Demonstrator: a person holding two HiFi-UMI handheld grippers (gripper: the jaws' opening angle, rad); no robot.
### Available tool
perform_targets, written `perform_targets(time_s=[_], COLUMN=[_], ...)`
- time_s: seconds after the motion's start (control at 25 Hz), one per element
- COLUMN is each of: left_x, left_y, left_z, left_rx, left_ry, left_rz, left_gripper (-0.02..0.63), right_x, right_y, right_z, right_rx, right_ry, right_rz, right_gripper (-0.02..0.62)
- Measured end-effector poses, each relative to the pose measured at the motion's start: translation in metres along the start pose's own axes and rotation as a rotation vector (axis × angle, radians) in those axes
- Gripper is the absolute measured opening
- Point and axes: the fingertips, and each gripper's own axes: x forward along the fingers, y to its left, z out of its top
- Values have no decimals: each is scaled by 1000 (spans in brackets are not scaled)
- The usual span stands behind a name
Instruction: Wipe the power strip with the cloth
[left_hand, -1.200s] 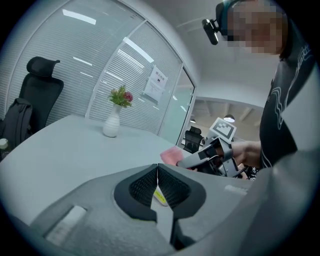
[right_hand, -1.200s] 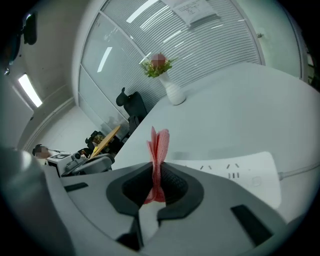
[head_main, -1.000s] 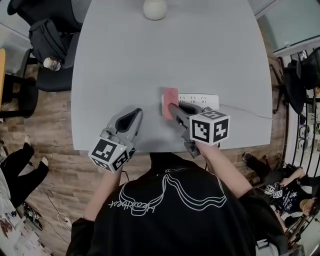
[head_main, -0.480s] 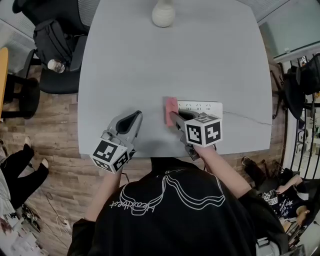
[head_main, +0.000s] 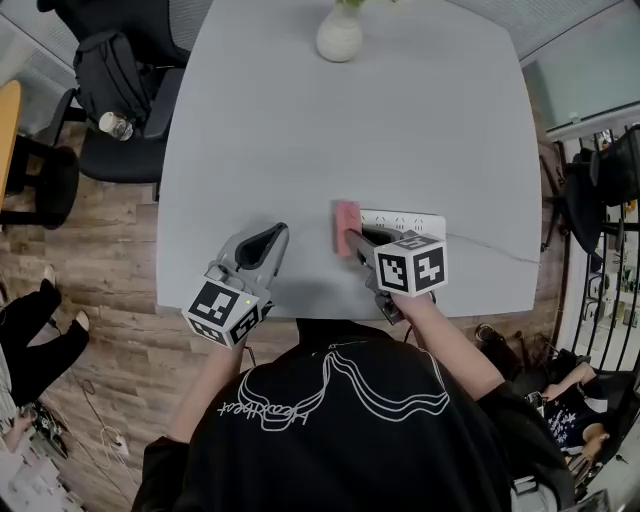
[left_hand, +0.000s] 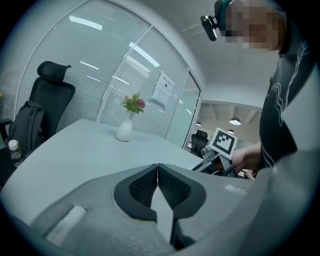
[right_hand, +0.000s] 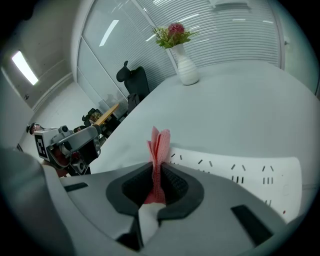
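Table (head_main: 300, 120): grey, rounded. We find it filling the upper middle of the head view.

Chair (head_main: 125, 150): black, upper left of the frame, at the table's left edge. It carries a dark backpack (head_main: 105, 75).

Left gripper (head_main: 274, 234): lower left of centre, over the table's near edge. We log its jaws pressed together with nothing between them, left of the strip and apart from it.

Right gripper (right_hand: 158, 169): lower centre, with its jaws clamped on the cloth.

Power strip (head_main: 405, 218): white, lying flat on the table right of centre, near the near edge. Its cord (head_main: 490, 245) runs off to the right.

Vase (head_main: 340, 38): white, top centre, holding flowers.

Cloth (right_hand: 159, 142): pink, folded, standing up out of the right jaws at the strip's left end. We cannot tell whether it touches the strip.

Bottle (head_main: 117, 125): upper left, beside the backpack.
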Motion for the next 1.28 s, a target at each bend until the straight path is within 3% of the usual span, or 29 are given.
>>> perform_targets(time_s=[0.68, 1.28], left_x=[25, 47], left_y=[-28, -51], left_z=[-5, -16], left_rx=[31, 33], left_ry=[36, 69], left_rz=[-81, -157], left_gripper=[12, 12], right_x=[-16, -47], right_y=[-20, -60], right_z=[-8, -19], right_rx=[4, 32], right_ry=[-3, -17], right_rz=[-43, -138], right_gripper=[44, 46])
